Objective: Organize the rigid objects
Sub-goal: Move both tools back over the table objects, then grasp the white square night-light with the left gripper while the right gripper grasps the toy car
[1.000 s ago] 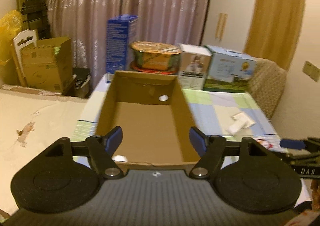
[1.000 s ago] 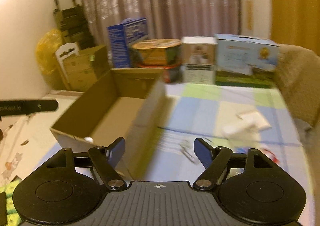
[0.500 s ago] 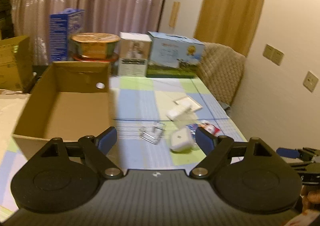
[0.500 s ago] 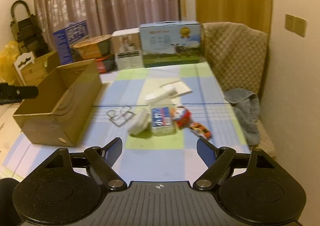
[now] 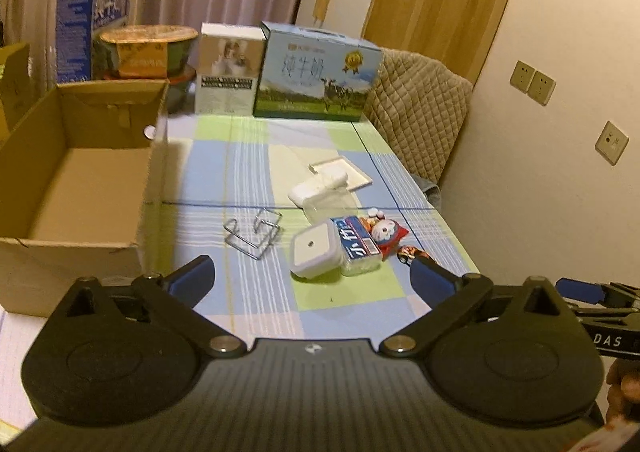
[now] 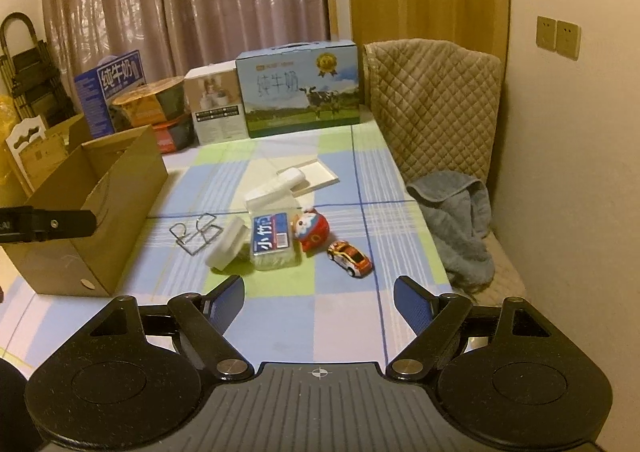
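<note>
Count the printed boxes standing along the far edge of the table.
3: a tall blue box at the left, a white box in the middle, a blue cow-print box at the right. Others may be hidden.

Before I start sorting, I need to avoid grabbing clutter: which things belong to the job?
Job: cardboard box, wire rack, white container, tissue pack, toy car, round doll.
Clutter: milk cartons, grey towel.

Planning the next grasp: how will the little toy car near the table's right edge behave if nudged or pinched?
The toy car sits on its wheels on flat cloth, so a nudge along its length would likely roll it. It looks small and probably light. Its glossy curved shell may slip between pads; pinching across the sides seems safer.
</note>
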Demonstrator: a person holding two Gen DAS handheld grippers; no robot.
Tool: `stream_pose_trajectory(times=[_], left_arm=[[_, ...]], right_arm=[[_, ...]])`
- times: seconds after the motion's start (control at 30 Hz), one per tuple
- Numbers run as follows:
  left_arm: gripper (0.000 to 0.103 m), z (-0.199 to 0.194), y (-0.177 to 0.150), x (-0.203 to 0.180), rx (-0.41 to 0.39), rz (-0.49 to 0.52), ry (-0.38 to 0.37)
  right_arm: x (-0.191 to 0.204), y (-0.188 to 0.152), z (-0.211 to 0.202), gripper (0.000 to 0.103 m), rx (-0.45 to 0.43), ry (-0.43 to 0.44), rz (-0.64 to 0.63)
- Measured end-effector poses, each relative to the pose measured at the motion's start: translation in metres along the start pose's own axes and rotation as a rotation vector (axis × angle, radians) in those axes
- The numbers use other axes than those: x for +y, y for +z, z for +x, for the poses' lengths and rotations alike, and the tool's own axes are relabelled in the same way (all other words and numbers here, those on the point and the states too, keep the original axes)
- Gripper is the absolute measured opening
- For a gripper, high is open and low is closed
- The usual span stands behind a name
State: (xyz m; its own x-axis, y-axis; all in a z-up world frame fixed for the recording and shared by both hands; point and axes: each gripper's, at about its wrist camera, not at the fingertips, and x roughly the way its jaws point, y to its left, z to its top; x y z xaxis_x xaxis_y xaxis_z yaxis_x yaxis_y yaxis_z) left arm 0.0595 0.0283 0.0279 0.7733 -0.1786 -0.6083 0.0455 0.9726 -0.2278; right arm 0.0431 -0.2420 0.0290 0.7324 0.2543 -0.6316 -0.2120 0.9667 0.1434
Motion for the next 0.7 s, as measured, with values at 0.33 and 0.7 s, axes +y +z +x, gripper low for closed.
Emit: stream_pose_trajectory(times=[0.33, 0.7], left_arm=[[0.102, 0.050, -0.006, -0.007, 0.075, -0.006, -0.030], [0.102, 0.114, -0.002, 0.006, 0.110, -0.087, -0.075]], right_arm=[[-0.025, 0.005, 0.023, 0.079, 0.023, -0.014, -0.006], [-0.045, 0.015, 0.068, 0.079, 0.081, -0.009, -0.041]])
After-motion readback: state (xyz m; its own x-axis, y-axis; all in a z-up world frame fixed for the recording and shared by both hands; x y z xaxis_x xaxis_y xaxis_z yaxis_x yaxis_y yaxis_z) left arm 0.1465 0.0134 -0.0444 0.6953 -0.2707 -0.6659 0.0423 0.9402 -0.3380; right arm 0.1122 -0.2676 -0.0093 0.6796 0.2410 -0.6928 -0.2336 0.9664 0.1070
